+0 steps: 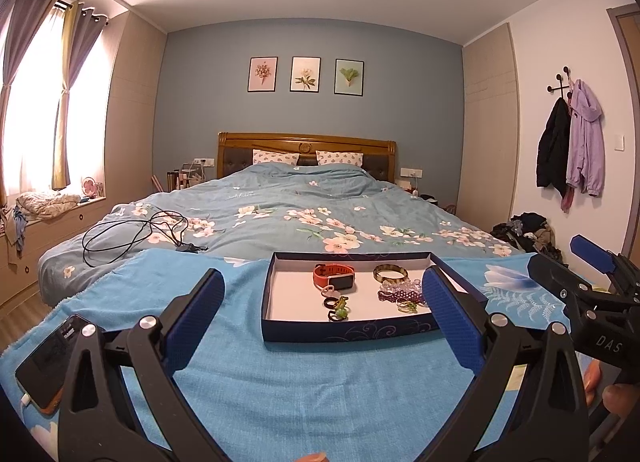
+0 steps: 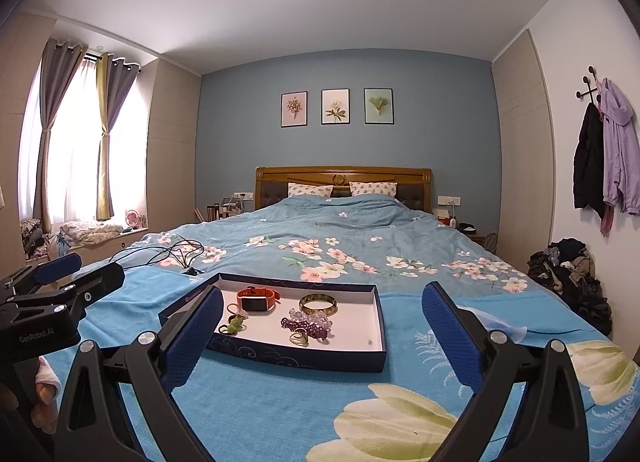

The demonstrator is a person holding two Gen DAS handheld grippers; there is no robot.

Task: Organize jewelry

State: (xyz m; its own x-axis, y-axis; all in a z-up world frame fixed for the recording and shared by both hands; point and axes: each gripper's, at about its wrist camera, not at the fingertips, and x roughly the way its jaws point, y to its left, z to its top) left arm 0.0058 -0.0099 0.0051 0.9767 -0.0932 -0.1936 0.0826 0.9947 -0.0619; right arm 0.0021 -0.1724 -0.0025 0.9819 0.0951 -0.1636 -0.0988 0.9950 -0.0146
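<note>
A shallow dark blue tray [image 1: 340,332] with a white floor lies on a blue towel on the bed; it also shows in the right wrist view [image 2: 296,356]. In it lie an orange watch [image 1: 335,276] [image 2: 258,300], a brown-green bangle [image 1: 391,272] [image 2: 318,304], purple bead bracelets [image 1: 400,294] [image 2: 306,324] and several rings [image 1: 338,306] [image 2: 234,322]. My left gripper [image 1: 324,302] is open and empty, just in front of the tray. My right gripper [image 2: 322,326] is open and empty, in front of the tray and to its right.
A phone [image 1: 50,366] on a cable lies on the towel at the left. A black cable [image 1: 136,238] is coiled on the floral duvet behind. A pile of clothes [image 2: 572,286] lies on the floor at the right, under hanging coats [image 2: 604,157].
</note>
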